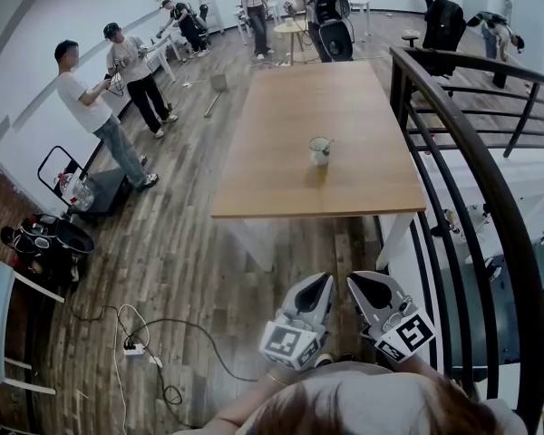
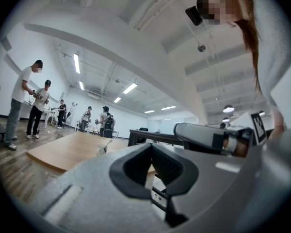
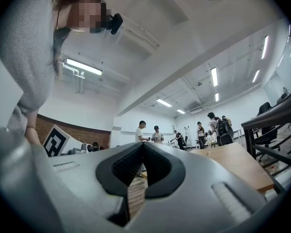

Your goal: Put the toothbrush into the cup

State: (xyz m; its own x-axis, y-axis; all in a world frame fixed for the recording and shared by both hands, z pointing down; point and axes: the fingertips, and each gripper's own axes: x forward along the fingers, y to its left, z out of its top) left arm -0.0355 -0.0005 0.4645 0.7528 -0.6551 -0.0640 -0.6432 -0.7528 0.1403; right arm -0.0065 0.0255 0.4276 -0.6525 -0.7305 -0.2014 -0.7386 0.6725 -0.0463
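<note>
1. Left gripper (image 1: 323, 281) — jaws pressed together, nothing between them.
2. Right gripper (image 1: 354, 281) — also closed and empty, just beside the left.
3. Toothbrush (image 1: 330, 141) stands in the cup (image 1: 319, 154) on the table (image 1: 281, 179), well apart from both grippers.

small see-through cup (image 1: 319, 151) standing upright on the wooden table (image 1: 272, 179), out toward its right edge, toothbrush (image 1: 328, 141) already sitting in it, handle poking up past the rim and leaning right, both pretty tiny from here
</note>
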